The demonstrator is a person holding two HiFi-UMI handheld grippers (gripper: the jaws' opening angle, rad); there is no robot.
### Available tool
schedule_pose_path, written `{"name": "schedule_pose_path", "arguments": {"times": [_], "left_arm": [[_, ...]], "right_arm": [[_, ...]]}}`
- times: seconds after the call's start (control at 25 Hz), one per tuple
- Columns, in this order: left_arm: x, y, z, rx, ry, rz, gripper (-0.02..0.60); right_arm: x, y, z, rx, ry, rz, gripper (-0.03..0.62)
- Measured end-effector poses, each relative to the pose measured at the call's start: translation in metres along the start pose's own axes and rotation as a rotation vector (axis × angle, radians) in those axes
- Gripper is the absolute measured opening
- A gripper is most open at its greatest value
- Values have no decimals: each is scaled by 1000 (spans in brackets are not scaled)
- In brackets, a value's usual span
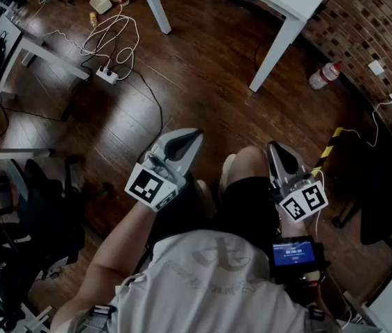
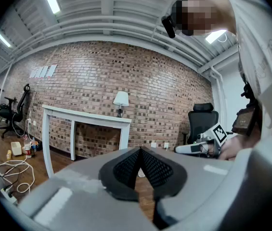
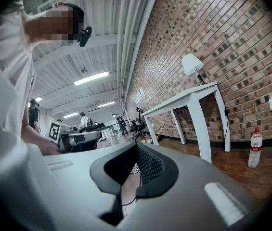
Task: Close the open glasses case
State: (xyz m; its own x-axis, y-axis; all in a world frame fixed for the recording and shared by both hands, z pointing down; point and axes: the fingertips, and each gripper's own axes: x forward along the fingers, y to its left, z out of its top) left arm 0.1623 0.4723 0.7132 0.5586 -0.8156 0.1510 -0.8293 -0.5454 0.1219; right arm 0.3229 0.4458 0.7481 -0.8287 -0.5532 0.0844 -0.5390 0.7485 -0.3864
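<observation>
Head view: left gripper (image 1: 196,133), right gripper (image 1: 273,145), fingers (image 1: 182,146) together.

An open-plan office or lab. A white table (image 2: 85,115) and black swivel office chair (image 2: 200,120) stand against a red brick wall (image 2: 126,76). A white power strip (image 1: 107,75) lies on the dark wooden floor (image 1: 202,82).

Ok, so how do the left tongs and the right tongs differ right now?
In the head view the left tongs lean toward the picture's right, while the right tongs lean slightly left. A small lit screen sits behind the right tongs at the wrist; the left tongs have none. The left tongs face the white table front-on, the right tongs see it at an angle. Shared: both are shut with nothing between them.
</observation>
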Motion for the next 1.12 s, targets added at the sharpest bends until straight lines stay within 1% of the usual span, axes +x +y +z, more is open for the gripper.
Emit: {"name": "schedule_pose_path", "arguments": {"times": [0.12, 0.24, 0.32, 0.48, 0.64, 0.72, 0.92, 1.04, 1.12], "left_arm": [[26, 8, 21, 4, -11, -25, 5], [43, 17, 57, -7, -17, -31, 5], [46, 19, 86, -20, -11, -22, 5], [44, 21, 146, -36, 7, -1, 5], [34, 21, 192, -25, 56, 10, 5], [37, 20, 216, -38, 62, 26, 5], [61, 11, 277, -83, 63, 21, 5], [74, 12, 310, -101, 56, 19, 5], [79, 16, 324, -98, 72, 30, 5]], "right_arm": [[8, -21, 24, -3, -22, -6, 8], [13, -30, 50, -8, -15, -22, 8], [13, -26, 75, 2, -12, -25, 8], [15, -13, 137, 24, -32, -17, 8], [21, 5, 191, 16, -10, -10, 8], [25, 9, 217, 5, 5, -2, 8], [34, -5, 283, 13, 24, -2, 8], [47, -11, 312, -3, 61, 16, 8], [55, -13, 327, -2, 70, 36, 8]]}}
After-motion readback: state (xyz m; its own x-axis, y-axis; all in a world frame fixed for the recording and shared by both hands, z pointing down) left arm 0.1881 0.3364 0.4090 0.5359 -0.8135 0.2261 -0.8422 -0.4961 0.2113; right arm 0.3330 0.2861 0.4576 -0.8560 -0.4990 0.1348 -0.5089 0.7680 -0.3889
